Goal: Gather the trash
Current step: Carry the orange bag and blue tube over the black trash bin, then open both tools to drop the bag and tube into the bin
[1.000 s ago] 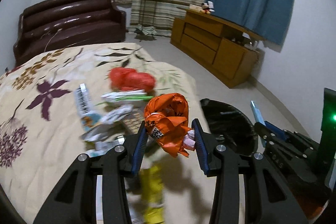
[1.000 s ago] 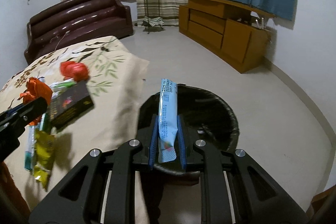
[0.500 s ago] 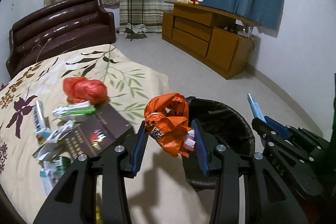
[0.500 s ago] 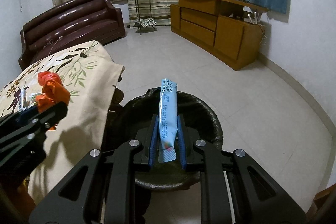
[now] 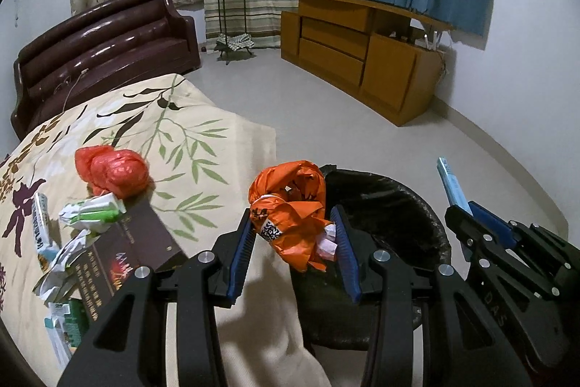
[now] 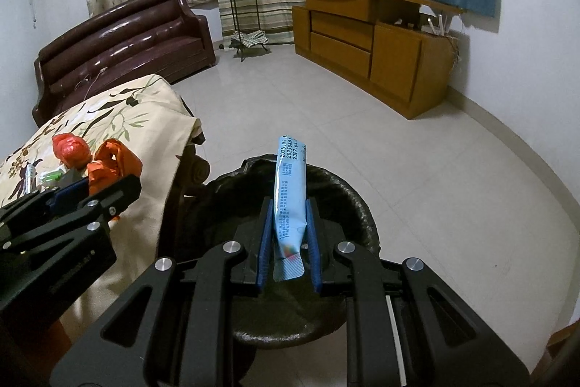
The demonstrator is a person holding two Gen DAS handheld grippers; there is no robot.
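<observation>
Your right gripper (image 6: pixel 289 234) is pinching a pale blue sachet (image 6: pixel 291 194), jaws pressed flat against its lower half, its long axis standing nearly upright in the middle of the right wrist view. What matters is that the black-lined trash bin (image 6: pixel 359 205) fills the lower centre of that frame, directly behind and under the sachet. So the right hand looks the nearer of the two to a clean drop, with the bin's mouth below the pinch.

Your left gripper (image 5: pixel 293 242) is clamped on a crumpled orange wrapper (image 5: pixel 290 202), the blue pads held partly apart by its bulk. In the left wrist view the bin (image 5: pixel 380 191) lies to the right of the wrapper, its rim starting just beside the right-hand pad, while the edge of the floral bedspread (image 5: pixel 203 147) sits under the left-hand pad. Judging by that, the wrapper hangs over the bin's near-left rim rather than its middle; carrying it further toward the right of the frame would be safer before you let go.

More litter waits at the left of that frame: a red bag (image 5: pixel 112 169), a green-and-white wrapper (image 5: pixel 90 213) and a dark box (image 5: pixel 127 252), all on the bedspread.
</observation>
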